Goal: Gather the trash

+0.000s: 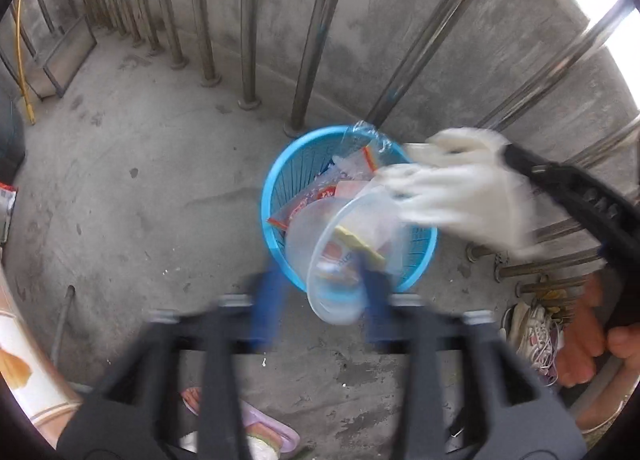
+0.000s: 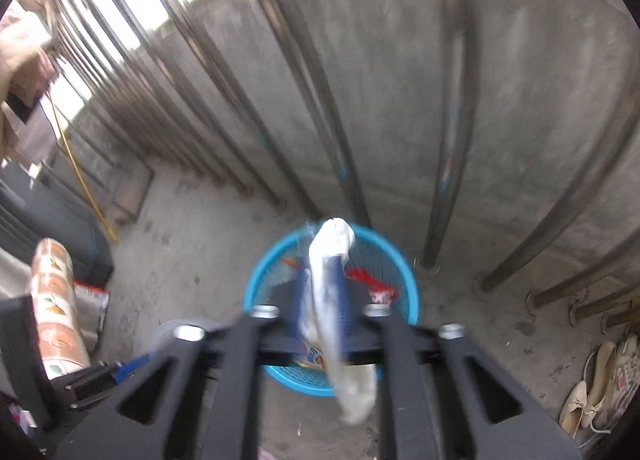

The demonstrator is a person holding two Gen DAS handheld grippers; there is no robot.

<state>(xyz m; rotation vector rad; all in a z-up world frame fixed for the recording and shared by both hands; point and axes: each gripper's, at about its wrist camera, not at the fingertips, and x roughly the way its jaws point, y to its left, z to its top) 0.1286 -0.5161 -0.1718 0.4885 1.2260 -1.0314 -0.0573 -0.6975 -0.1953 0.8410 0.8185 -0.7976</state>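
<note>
A blue slatted waste basket point(image 1: 280, 196) stands on the concrete floor point(image 1: 140, 188) close against a row of steel railing bars point(image 1: 316, 32), which hem it in behind and to the right; open floor lies to its left. Inside it are crumpled wrappers point(image 1: 304, 204), their red print too blurred to read. The left gripper point(image 1: 320, 300) has its blue fingers spread apart, with a clear plastic tub point(image 1: 340, 260) over the basket's near rim, against the right-side finger. The right gripper point(image 2: 322, 296), jaws parted, hangs above the basket with a white rag point(image 2: 326, 300) draped loosely between its fingers. Pale shoes point(image 2: 600, 380) lie at the right, and a patterned roll point(image 2: 56, 300) leans at the left.
</note>
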